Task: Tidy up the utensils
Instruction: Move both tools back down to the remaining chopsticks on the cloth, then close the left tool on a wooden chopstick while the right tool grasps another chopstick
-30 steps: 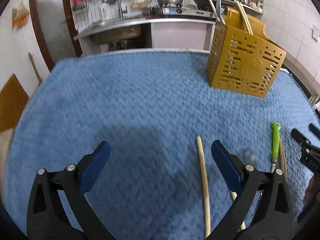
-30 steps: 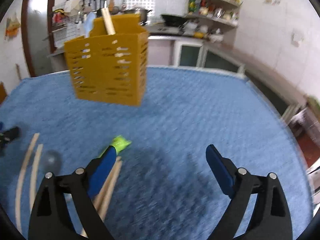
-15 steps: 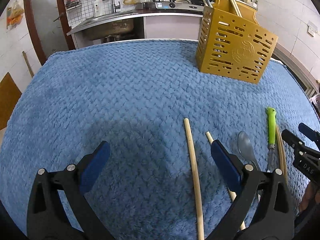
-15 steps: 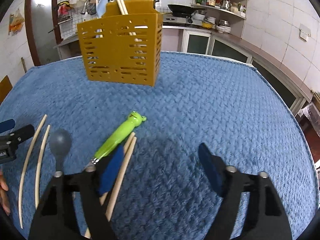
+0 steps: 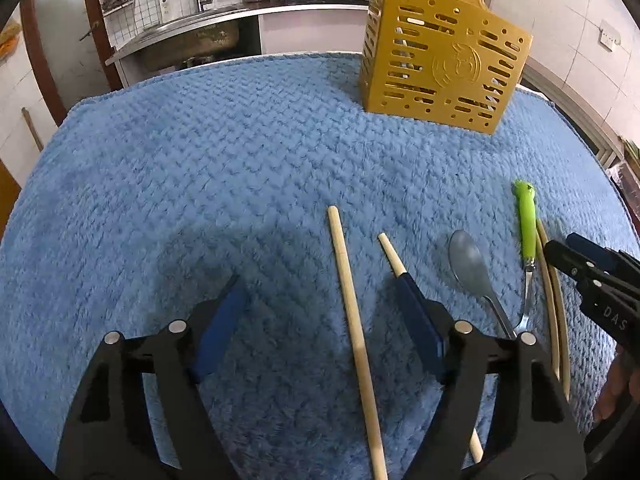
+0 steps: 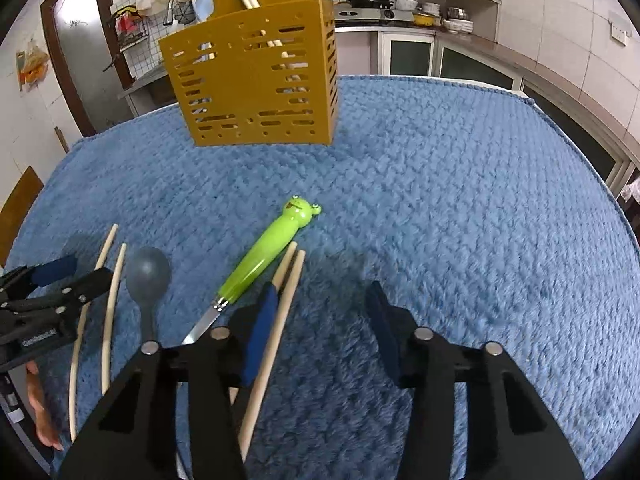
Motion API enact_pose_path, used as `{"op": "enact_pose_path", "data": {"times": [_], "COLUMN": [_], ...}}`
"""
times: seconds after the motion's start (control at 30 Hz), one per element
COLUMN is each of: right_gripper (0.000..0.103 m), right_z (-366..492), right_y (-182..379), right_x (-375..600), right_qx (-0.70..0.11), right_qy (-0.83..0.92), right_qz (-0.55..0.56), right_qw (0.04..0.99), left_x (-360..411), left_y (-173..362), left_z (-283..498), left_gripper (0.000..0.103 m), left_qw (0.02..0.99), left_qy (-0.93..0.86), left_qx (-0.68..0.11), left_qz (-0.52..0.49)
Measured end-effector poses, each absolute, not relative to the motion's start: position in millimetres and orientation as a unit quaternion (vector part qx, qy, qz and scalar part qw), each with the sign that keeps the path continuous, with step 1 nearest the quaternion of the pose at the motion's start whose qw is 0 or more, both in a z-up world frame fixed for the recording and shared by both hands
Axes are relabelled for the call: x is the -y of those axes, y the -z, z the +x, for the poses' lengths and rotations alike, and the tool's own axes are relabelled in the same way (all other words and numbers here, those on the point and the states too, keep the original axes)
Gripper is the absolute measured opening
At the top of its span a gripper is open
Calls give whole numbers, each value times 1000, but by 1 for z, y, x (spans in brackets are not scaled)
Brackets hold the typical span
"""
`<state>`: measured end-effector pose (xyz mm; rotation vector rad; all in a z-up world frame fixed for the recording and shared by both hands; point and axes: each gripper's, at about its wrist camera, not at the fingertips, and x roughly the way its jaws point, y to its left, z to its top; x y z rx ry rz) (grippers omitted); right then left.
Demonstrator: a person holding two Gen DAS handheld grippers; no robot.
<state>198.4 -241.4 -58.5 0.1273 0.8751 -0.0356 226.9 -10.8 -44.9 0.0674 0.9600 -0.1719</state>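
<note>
At the right edge of the left wrist view, the white letters "DAS" stand on the black body of the right gripper [image 5: 568, 254]; no other lettering can be read.

Both wrist cameras sit close above the blue-covered desk [image 5: 200, 152], angled steeply down past their claws toward the kitchen; both take in the yellow utensil holder [image 5: 440, 64] [image 6: 256, 80].

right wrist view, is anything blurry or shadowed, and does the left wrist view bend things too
Right wrist view: sharp around the yellow holder, cloth smeared at lower right, soft shadow under the right gripper. Left wrist view: sharp, broad shadow ahead of the left gripper; fisheye bows the cloth's edge, dark corners in both.
</note>
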Motion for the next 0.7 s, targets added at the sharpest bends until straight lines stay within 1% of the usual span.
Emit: {"op": "enact_pose_path", "data": {"times": [0.13, 0.23, 0.33, 0.4, 0.47, 0.5, 0.53, 0.6, 0.7], "right_gripper": [37, 35, 31, 26, 14, 14, 14, 14, 14], "right_z": [201, 205, 208, 209, 209, 209, 207, 208, 214], "right_y": [58, 58, 57, 55, 55, 55, 57, 58, 59], "right_x": [238, 236, 233, 231, 228, 229, 230, 230, 226], "right_qx": [-423, -426, -429, -433, -441, -445, -447, -447, -454], "right_qy": [14, 15, 17, 17, 22, 20, 16, 16, 24], "right_qz": [60, 64, 60, 57, 47, 46, 50, 56, 46], "right_qw": [904, 902, 901, 900, 896, 894, 893, 892, 890], "left_x": [13, 19, 19, 17, 13, 10, 7, 3, 1], "left_y": [47, 49, 48, 47, 45, 44, 44, 42, 42], "left_z": [232, 234, 236, 237, 237, 237, 238, 241, 247], "left_gripper": [74, 75, 73, 69, 63, 58, 50, 45, 43], "left_qw": [882, 880, 878, 877, 877, 876, 877, 876, 875], "left_qy": [78, 69, 65, 62, 63, 62, 59, 56, 57], "left_qx": [-464, -467, -472, -475, -476, -476, -476, -478, -481], "left_qz": [34, 52, 47, 42, 35, 31, 28, 18, 9]}}
